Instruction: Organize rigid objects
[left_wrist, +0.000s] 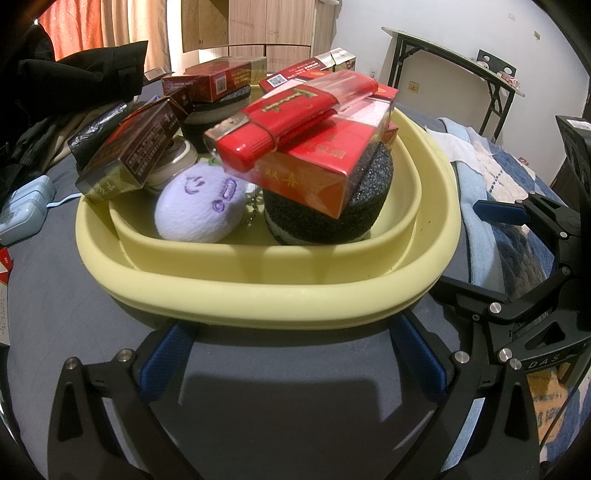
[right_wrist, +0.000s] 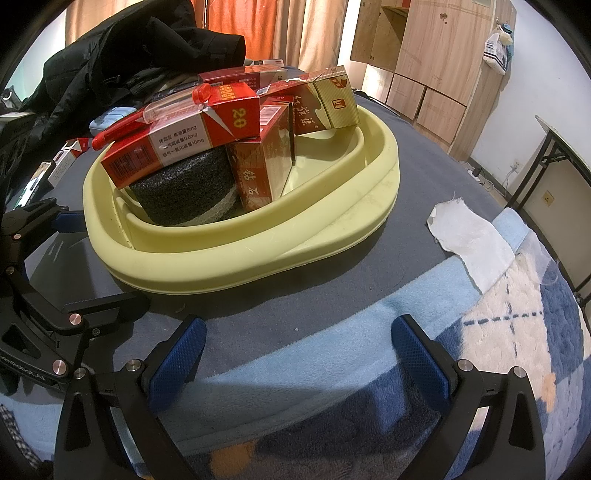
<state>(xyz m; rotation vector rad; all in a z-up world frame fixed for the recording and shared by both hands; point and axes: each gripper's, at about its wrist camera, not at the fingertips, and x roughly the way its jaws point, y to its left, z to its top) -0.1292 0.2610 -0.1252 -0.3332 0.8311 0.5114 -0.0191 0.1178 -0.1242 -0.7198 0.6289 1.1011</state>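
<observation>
Heaped in yellow basin (left_wrist: 258, 295) on grey bedsheet (left_wrist: 55, 314): red lighter (left_wrist: 280, 122) atop red cigarette pack (left_wrist: 325, 170), black foam roll (left_wrist: 325, 218) beneath. Left gripper (left_wrist: 291, 354) and right gripper (right_wrist: 295, 354) spread apart, holding nothing, just before basin rim.

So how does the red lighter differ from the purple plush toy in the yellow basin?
The red lighter is hard, glossy and long; the purple plush toy is soft, fuzzy and rounded. The lighter lies tilted on top of a red cigarette pack, which sits on a black foam roll; the plush sits low on the floor of the yellow basin, beside that roll. Both are inside the basin, untouched.
</observation>
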